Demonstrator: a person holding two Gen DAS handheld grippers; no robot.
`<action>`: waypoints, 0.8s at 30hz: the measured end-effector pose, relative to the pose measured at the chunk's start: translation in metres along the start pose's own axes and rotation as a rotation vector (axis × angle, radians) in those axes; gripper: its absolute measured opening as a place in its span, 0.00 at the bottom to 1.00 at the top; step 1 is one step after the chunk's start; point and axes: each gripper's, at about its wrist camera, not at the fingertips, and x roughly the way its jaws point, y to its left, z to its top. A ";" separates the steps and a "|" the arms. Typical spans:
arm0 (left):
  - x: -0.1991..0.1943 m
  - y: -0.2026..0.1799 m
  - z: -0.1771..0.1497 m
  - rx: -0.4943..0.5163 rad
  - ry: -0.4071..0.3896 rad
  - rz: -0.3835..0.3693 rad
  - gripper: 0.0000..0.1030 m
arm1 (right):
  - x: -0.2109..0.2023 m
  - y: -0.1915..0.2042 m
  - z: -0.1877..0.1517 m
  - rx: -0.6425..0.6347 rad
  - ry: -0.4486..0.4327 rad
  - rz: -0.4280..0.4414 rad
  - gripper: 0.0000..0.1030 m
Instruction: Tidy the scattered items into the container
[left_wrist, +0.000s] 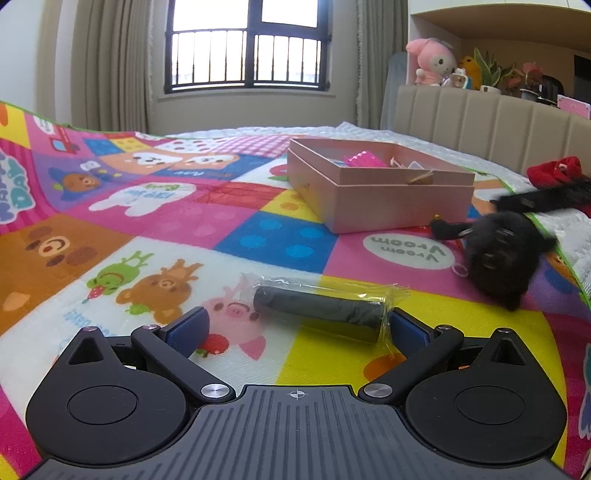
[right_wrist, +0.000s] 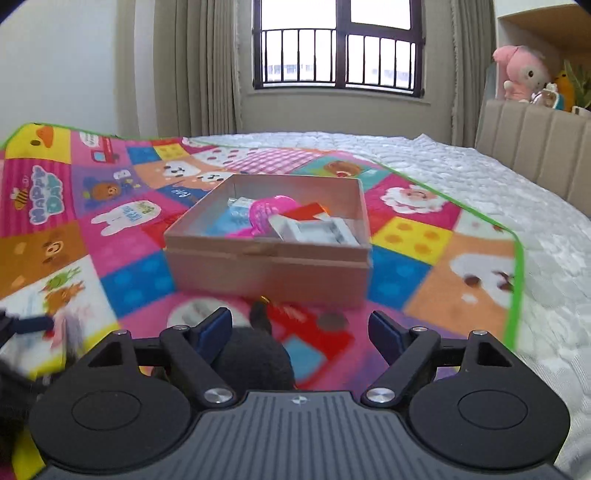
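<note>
A dark roll in clear plastic wrap (left_wrist: 317, 310) lies on the colourful play mat (left_wrist: 147, 229). My left gripper (left_wrist: 297, 326) stands open around its near side, and the roll's right end is close to the right blue pad (left_wrist: 408, 328). The pink cardboard box (left_wrist: 373, 199) stands further back, holding several small items. In the right wrist view the same box (right_wrist: 269, 269) is straight ahead. My right gripper (right_wrist: 301, 328) is open, with a black fuzzy item (right_wrist: 255, 356) between its fingers, lying against the left one; the right pad (right_wrist: 384, 332) is clear of it.
A blurred dark shape (left_wrist: 506, 258) with a red and black sleeve (left_wrist: 554, 173) behind it fills the right of the left wrist view. White quilt (right_wrist: 461, 173) lies beyond the mat's green edge. A beige headboard (left_wrist: 480, 122) with plush toys (left_wrist: 432, 61) stands on the right.
</note>
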 end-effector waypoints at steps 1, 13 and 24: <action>0.000 0.000 0.000 0.000 0.000 0.000 1.00 | -0.010 -0.004 -0.007 0.006 -0.008 0.000 0.85; -0.054 -0.025 0.017 -0.021 -0.077 -0.074 1.00 | -0.056 -0.019 -0.047 0.026 -0.009 -0.029 0.97; -0.035 -0.156 0.011 0.464 -0.077 -0.392 1.00 | -0.065 -0.025 -0.050 0.028 -0.021 -0.010 0.97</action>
